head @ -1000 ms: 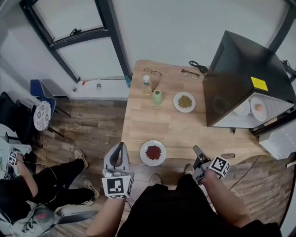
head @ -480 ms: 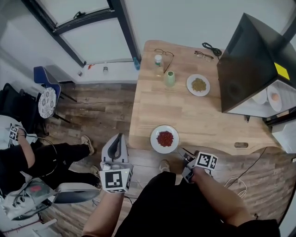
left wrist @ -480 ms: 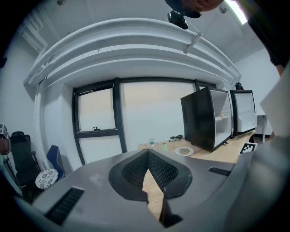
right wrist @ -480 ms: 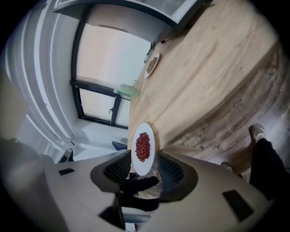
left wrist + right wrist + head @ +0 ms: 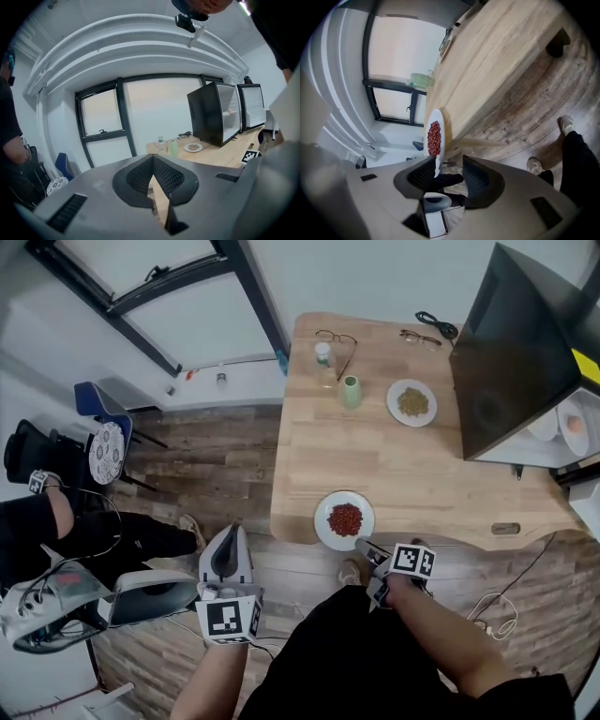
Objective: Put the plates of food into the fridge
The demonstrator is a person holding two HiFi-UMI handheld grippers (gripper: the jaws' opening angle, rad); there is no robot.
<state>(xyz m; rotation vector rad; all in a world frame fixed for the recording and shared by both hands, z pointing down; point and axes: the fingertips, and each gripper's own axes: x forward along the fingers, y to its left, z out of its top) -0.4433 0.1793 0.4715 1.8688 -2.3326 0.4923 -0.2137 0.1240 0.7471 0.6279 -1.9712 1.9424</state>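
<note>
Head view: plate of red food (image 5: pixel 344 519) at the near edge of the tabletop (image 5: pixel 403 474), lower centre; left gripper view: left gripper (image 5: pixel 153 161) fingers together, empty; right gripper view: right gripper (image 5: pixel 447 162) fingers apart at the plate's rim, so closing on it seems next.

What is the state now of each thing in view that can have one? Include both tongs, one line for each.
Fridge: door open, white dishes inside.
Plate of red food: at the near edge of the table, rim at the right tongs' gap, not gripped.
Plate of greenish food: on the table, untouched.
Green cup: upright.
Bottle: upright.
Left tongs: shut, empty.
Right tongs: open.
</note>
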